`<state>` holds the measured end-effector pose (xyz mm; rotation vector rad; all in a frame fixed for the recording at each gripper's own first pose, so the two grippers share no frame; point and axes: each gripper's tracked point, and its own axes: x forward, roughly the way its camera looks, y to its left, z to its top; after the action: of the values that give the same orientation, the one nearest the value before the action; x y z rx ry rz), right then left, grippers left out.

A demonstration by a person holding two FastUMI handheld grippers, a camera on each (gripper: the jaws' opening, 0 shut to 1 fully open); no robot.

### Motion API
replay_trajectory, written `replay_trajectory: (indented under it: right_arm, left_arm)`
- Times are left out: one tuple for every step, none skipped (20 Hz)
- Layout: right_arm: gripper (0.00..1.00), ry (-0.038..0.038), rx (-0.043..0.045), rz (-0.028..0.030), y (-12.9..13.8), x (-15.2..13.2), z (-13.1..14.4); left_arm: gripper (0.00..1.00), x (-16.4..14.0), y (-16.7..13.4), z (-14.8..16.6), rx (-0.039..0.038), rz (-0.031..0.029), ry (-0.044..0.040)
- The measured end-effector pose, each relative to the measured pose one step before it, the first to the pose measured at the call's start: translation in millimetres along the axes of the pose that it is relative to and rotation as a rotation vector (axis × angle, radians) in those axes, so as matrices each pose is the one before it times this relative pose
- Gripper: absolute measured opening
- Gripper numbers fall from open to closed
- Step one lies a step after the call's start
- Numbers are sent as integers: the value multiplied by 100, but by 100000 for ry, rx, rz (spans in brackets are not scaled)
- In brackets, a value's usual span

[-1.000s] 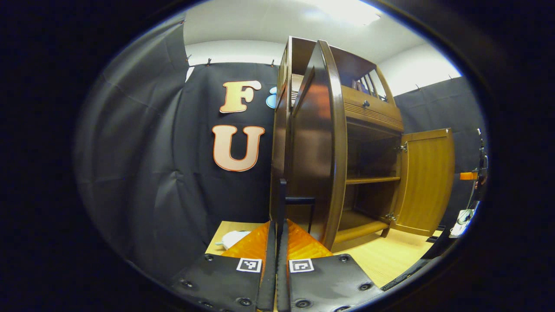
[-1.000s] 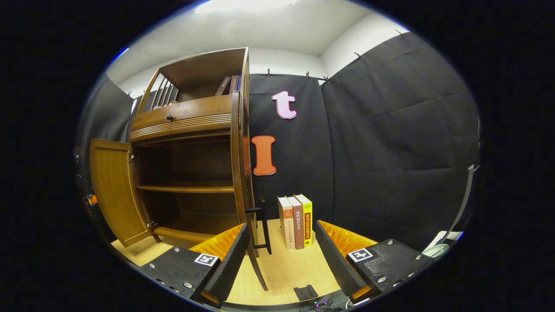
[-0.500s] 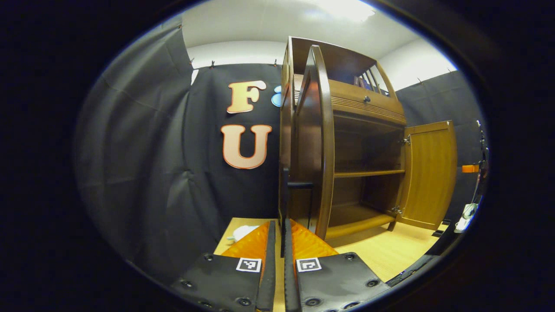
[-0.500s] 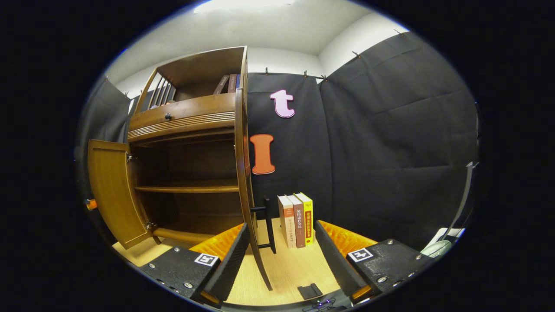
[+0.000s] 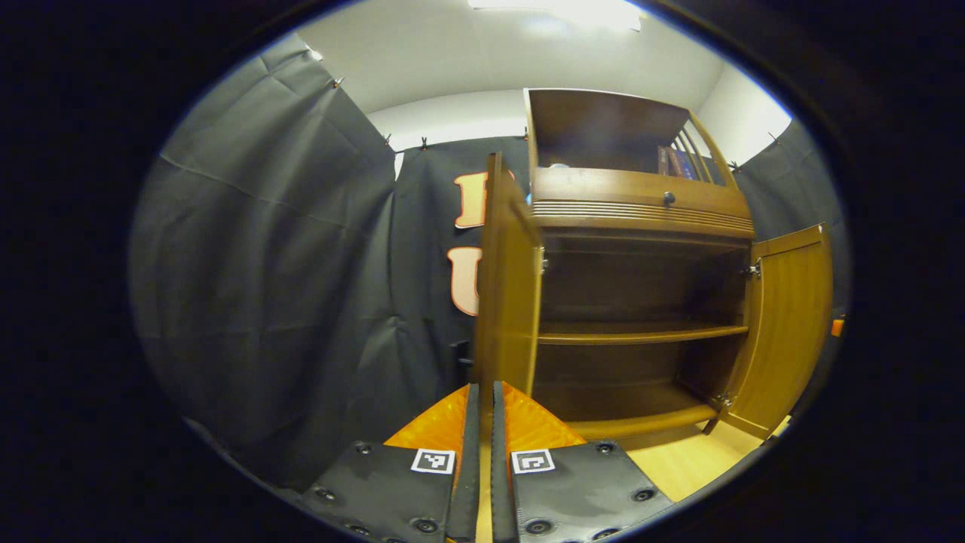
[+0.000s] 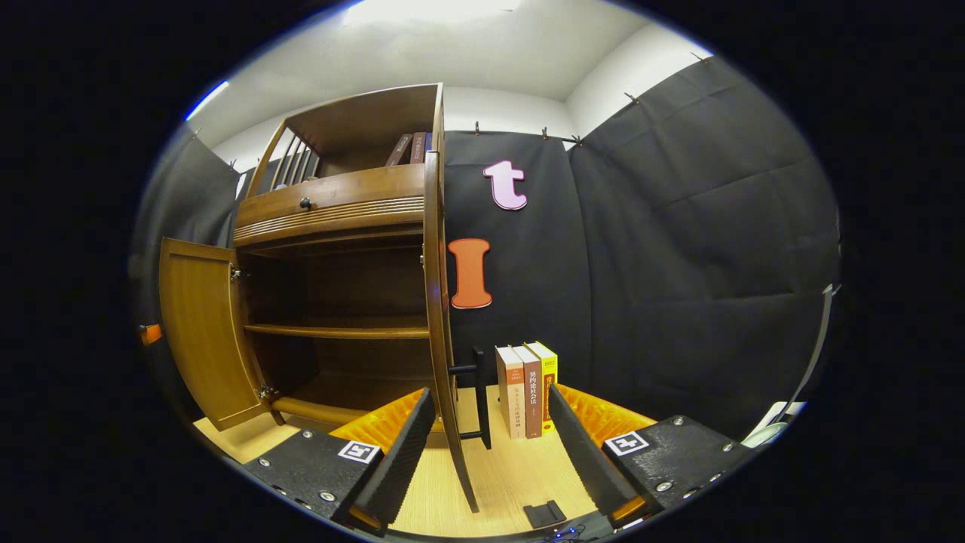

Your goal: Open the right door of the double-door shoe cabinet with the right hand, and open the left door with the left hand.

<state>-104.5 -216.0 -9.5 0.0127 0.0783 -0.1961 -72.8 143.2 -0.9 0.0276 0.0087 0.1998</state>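
The shoe cabinet (image 5: 641, 226) stands on a pale wood worktop (image 6: 513, 475) with both doors swung out. The left door (image 5: 507, 302) is edge-on ahead of the left gripper (image 5: 482, 422), whose fingers are together. The right door (image 6: 441, 317) with its dark handle (image 6: 479, 392) stands between the right gripper's (image 6: 482, 430) spread fingers. Three books (image 6: 528, 388) stand against the black cloth wall (image 6: 678, 264).

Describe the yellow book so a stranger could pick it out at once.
Find the wooden cabinet with both doors open. Just beyond its right door, three books stand upright in a row on the light wood floor against the black cloth. The yellow book is the end one, farthest from the cabinet; the others are tan and brown.
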Motion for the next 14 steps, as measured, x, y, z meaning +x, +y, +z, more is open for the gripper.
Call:
replay_trajectory:
  right_arm:
    - [93, -40, -693, 772, 115, -22, -209]
    - [93, 202, -61, 1416, 317, 62, -247]
    - [96, 177, 446, 1314, 255, -13, -259]
    - [93, 153, 625, 1196, 146, 46, -254]
    - [93, 110, 522, 649, 7, 14, -274]
    - [93, -155, 496, 548, -37, -38, -181]
    - [93, 49, 407, 561, 40, 32, -213]
    - [93, 209, 420, 496, -79, 103, -250]
    - [93, 145, 453, 488, -47, 41, -143]
    - [93, 48, 425, 580, -62, -21, -30]
    - [93, -78, 378, 467, -90, -9, 68]
    - [93, -227, 220, 279, -78, 25, 170]
    - [93, -421, 240, 206, -91, -10, 222]
    - [93, -343, 79, 77, -67, -25, 190]
  left_arm:
    - [14, -275, -1597, 176, -1199, -217, -464]
    - [13, -308, -1452, 122, -1916, -855, -420]
    - [13, -277, -1206, 8, -672, -668, -240]
    - [14, -121, -857, -123, 1550, -335, -28]
    - [19, -28, -741, 43, 2513, -306, -639]
    - [29, -49, -565, 280, 2286, -138, -848]
    - [35, -3, -601, 337, 1368, -637, -1135]
    - [49, 22, -777, 99, 137, -1305, -492]
    - [55, 34, -508, -157, 413, -308, 356]
    - [61, -73, -74, -145, 699, 298, 228]
    - [67, -51, -93, -91, 330, 836, -114]
    - [72, 17, -186, -40, -240, 256, 48]
    - [77, 98, -411, -146, -811, -441, 340]
    - [83, 38, -337, -500, -751, -1207, 1522]
